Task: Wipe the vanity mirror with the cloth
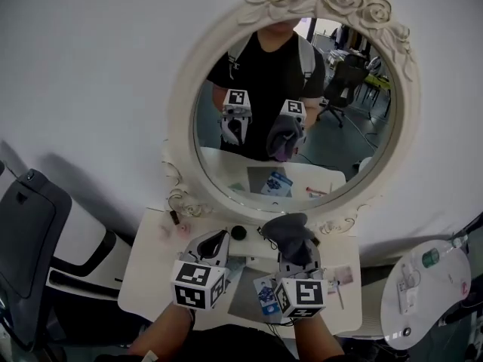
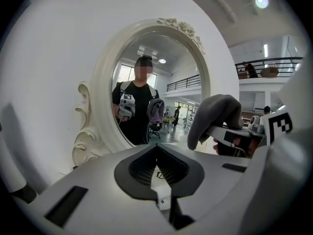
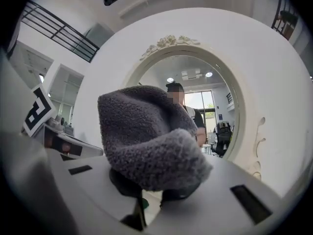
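Observation:
The oval vanity mirror (image 1: 179,119) in its ornate white frame stands upright at the back of the white vanity table (image 1: 147,277); its glass reflects the person and both grippers. My right gripper (image 1: 296,253) is low in front of the mirror's bottom rim, shut on a grey fleecy cloth (image 1: 289,232) that drapes over and hides its tips. In the right gripper view the cloth (image 3: 146,136) covers much of the mirror (image 3: 240,97). My left gripper (image 1: 214,243) hovers to the left, shut and empty. In the left gripper view the mirror (image 2: 103,87) stands ahead and the cloth (image 2: 215,112) is at right.
On the table lie a small black round thing (image 1: 238,232), a pink item (image 1: 166,229), a blue-and-white packet (image 1: 266,292) and a pen (image 1: 339,296). A dark chair (image 1: 30,232) stands at the left and a round white side table (image 1: 445,308) at the right.

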Demonstrator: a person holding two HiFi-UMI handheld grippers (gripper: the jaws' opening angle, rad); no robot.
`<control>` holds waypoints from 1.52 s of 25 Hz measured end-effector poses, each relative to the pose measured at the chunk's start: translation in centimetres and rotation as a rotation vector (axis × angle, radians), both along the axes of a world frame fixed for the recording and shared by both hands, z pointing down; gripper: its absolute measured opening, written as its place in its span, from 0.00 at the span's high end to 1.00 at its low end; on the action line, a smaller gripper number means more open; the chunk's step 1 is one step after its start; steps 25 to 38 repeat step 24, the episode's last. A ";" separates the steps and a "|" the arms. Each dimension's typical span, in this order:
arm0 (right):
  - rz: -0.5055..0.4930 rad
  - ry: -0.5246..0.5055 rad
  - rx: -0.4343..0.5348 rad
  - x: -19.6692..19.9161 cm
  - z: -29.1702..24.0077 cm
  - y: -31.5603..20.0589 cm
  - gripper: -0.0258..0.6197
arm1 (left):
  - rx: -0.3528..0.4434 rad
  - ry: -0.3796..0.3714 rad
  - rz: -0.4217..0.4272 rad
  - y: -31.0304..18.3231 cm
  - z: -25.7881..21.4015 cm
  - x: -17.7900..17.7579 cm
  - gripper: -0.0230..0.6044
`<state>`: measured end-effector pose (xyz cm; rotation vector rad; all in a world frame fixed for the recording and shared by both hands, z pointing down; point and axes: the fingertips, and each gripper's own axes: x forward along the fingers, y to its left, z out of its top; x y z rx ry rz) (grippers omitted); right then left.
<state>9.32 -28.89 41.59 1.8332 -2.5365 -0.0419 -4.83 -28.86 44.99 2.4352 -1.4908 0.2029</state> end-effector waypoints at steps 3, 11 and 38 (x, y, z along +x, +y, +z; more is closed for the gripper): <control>0.024 0.008 -0.001 1.1 0.6 0.9 0.91 | 0.006 -0.004 0.040 0.0 -0.2 1.6 0.95; 0.058 -0.033 -0.036 2.2 1.2 2.0 0.91 | 0.009 -0.008 0.095 0.1 -0.2 3.7 0.95; 0.030 -0.041 -0.075 1.2 1.7 1.8 0.91 | 0.014 -0.001 0.099 0.3 -0.3 3.5 0.95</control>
